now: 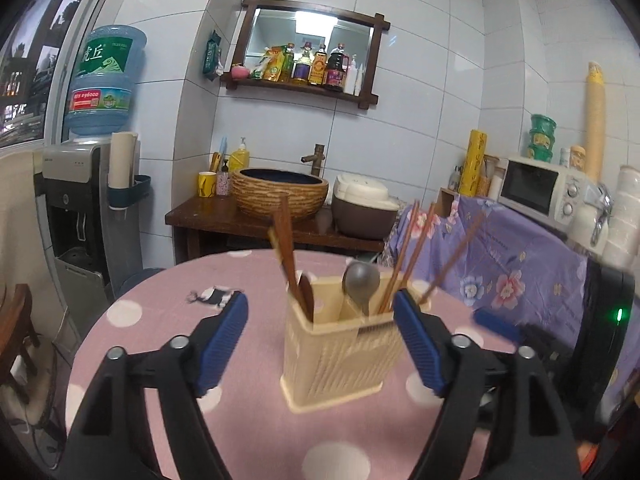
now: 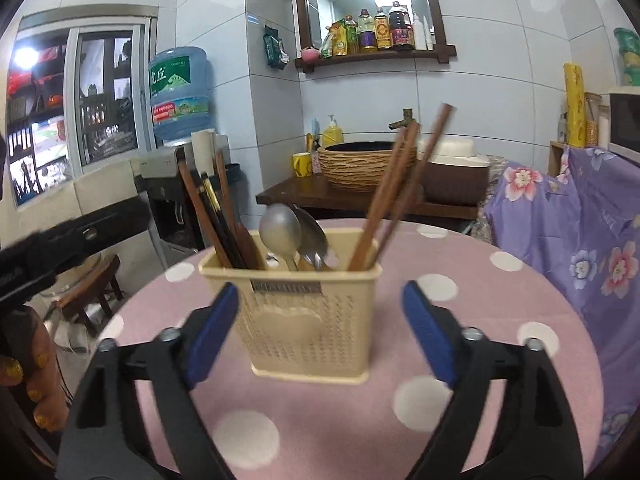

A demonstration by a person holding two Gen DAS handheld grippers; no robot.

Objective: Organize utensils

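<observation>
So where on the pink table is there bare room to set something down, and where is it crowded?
Bare cloth lies on the table between the utensil holder and the near edge, and on either side of the holder. The holder itself is crowded: chopsticks, metal spoons and dark utensils fill it. Both the left gripper and right gripper are open and empty.

Utensil holder [image 2: 310, 316] stands on the round table [image 2: 320, 432], approx centre; in it, seen from the right wrist: dark chopsticks [image 2: 212, 216] in the left compartment, two spoons [image 2: 280, 232] in the middle, brown chopsticks [image 2: 400, 184] leaning right in the right one; right gripper [image 2: 320, 328] sits before the holder, fingers either side, apart from it; left gripper [image 1: 320, 340] likewise flanks it w/ its right finger near, maybe touching, the rim; behind the table a counter [image 1: 208, 212] w/ basin [image 1: 280, 192] and rice cooker [image 1: 364, 208] to its right; water dispenser [image 1: 80, 200] far left; microwave [image 1: 536, 188] far right
</observation>
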